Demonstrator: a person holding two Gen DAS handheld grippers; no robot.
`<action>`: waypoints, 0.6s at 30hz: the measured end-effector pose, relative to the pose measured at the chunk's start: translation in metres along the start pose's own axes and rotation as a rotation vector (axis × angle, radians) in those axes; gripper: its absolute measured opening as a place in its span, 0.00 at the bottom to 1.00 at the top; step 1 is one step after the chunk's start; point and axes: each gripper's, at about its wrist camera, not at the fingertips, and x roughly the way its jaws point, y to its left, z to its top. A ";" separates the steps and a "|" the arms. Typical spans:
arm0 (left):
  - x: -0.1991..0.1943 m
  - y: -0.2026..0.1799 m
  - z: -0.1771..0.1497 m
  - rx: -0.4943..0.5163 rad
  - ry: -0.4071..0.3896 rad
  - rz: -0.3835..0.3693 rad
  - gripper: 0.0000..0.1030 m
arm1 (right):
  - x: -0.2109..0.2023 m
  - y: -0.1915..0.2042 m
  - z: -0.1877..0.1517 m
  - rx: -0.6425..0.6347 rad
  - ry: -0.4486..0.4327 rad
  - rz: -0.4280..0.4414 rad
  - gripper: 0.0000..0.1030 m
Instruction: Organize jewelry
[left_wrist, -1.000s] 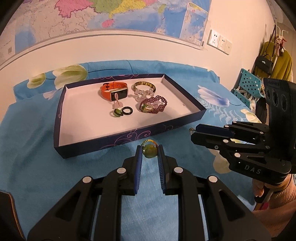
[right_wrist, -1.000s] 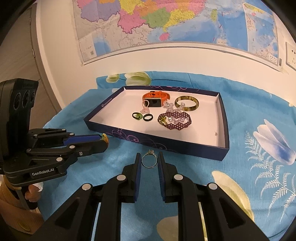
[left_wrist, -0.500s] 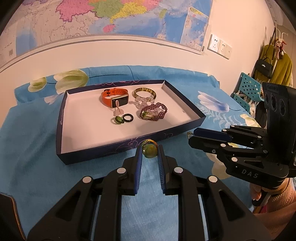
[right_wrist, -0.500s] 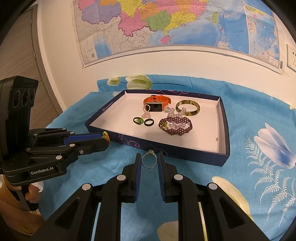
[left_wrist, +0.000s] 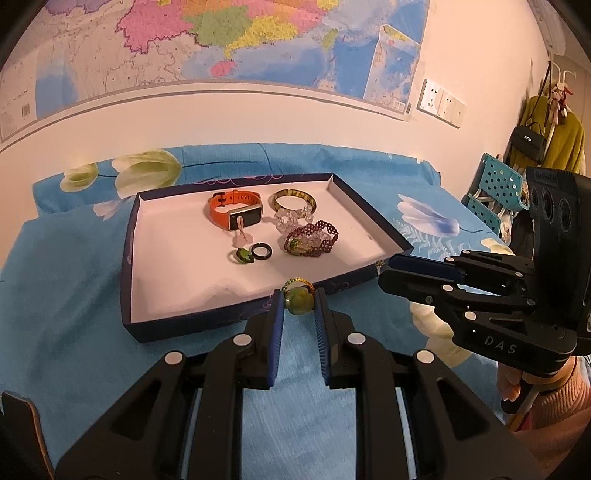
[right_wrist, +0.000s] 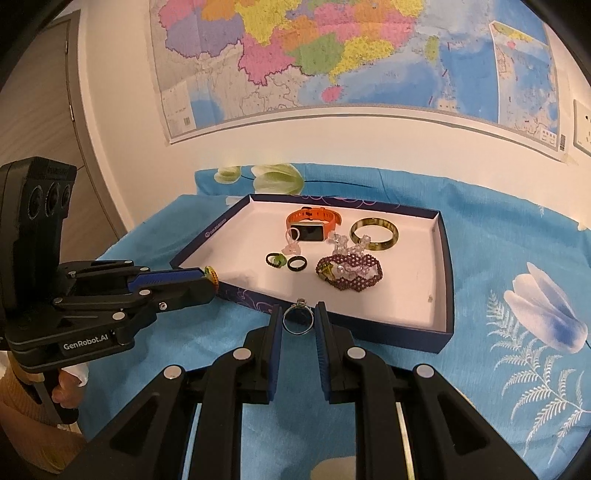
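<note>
My left gripper is shut on a ring with a green stone and beaded band, held just above the near wall of the dark blue tray. My right gripper is shut on a thin silver ring over the tray's near rim. Inside the tray lie an orange watch, an amber bangle, a purple bead bracelet, a clear bead bracelet, a green ring and a black ring. Each wrist view shows the other gripper from the side.
The tray rests on a bed covered by a blue floral sheet. A wall with a large map rises behind it. At the far right stand a teal plastic basket and hanging clothes with a black bag.
</note>
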 end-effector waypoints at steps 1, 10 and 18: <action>0.000 0.000 0.000 0.000 -0.002 -0.001 0.17 | 0.000 0.000 0.001 -0.002 -0.002 -0.001 0.15; 0.000 0.000 0.003 -0.001 -0.009 -0.002 0.17 | 0.001 0.001 0.003 -0.007 -0.008 0.005 0.15; 0.000 0.002 0.005 -0.004 -0.016 0.000 0.17 | 0.003 0.001 0.004 -0.006 -0.008 0.007 0.15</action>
